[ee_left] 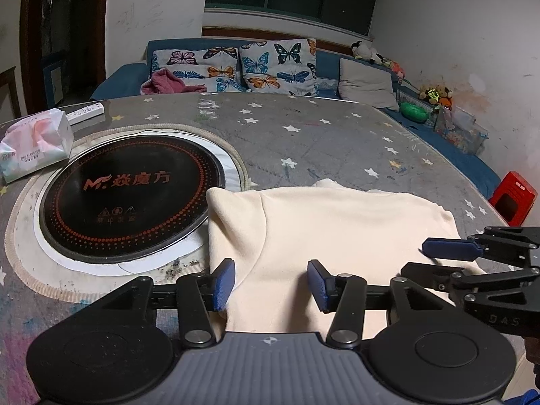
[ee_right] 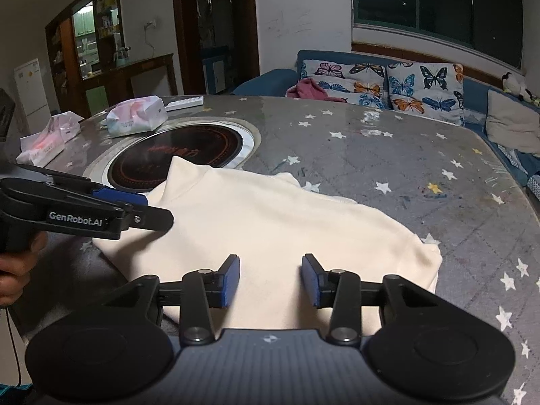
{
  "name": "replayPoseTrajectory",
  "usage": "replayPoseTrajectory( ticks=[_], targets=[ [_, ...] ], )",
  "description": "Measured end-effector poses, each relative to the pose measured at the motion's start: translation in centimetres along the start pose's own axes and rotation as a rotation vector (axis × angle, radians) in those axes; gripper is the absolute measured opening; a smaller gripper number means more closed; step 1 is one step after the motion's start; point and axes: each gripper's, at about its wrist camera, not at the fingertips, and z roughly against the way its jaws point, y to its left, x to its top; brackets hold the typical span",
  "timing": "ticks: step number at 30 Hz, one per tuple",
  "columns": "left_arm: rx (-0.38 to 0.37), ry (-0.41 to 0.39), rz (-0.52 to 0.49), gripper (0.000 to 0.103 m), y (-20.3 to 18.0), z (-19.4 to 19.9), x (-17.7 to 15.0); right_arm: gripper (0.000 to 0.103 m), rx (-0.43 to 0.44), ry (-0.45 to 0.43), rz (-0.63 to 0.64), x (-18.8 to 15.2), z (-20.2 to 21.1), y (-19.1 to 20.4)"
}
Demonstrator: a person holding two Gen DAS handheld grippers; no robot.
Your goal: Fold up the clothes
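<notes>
Left wrist view: my left gripper [ee_left: 271,285] jaws spread, nothing pinched; cream garment [ee_left: 337,236] lies flat under and between the blue pads [ee_left: 224,285], running out toward 12 o'clock.
Garment place: folded on the star-print table cover [ee_left: 303,128], its 10 o'clock corner overlapping the rim of the round black hotplate [ee_left: 131,199].
Right gripper seen from left: right gripper [ee_left: 435,256] comes in at 3 o'clock, fingers over the garment's right edge; I can't tell from here if it touches cloth.
Right wrist view: right gripper [ee_right: 270,280] jaws apart, no cloth gripped; garment [ee_right: 270,222] spreads ahead of the pads from 10 to 2 o'clock.
Left gripper seen from right: left gripper [ee_right: 148,209] at 9 o'clock, over the garment's left edge, held by a hand [ee_right: 17,270].
Table extras: tissue pack [ee_left: 35,143] at 10 o'clock, beside the hotplate, well apart from the garment.
</notes>
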Motion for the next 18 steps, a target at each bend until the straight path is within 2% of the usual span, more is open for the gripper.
replayPoseTrajectory(
  ticks=[12, 14, 18],
  targets=[
    [0.011, 0.004, 0.007, 0.064, -0.2, 0.0, 0.0, 0.046, -0.016, -0.002, 0.028, -0.2, 0.3, 1.2],
    [0.025, 0.001, 0.01, 0.068, -0.2, 0.1, 0.0, 0.048, -0.013, -0.012, 0.028, -0.2, 0.6, 1.4],
    [0.045, -0.006, 0.013, 0.07, 0.1, 0.4, -0.3, 0.05, -0.022, 0.006, 0.051, -0.9, 0.1, 1.9]
  ],
)
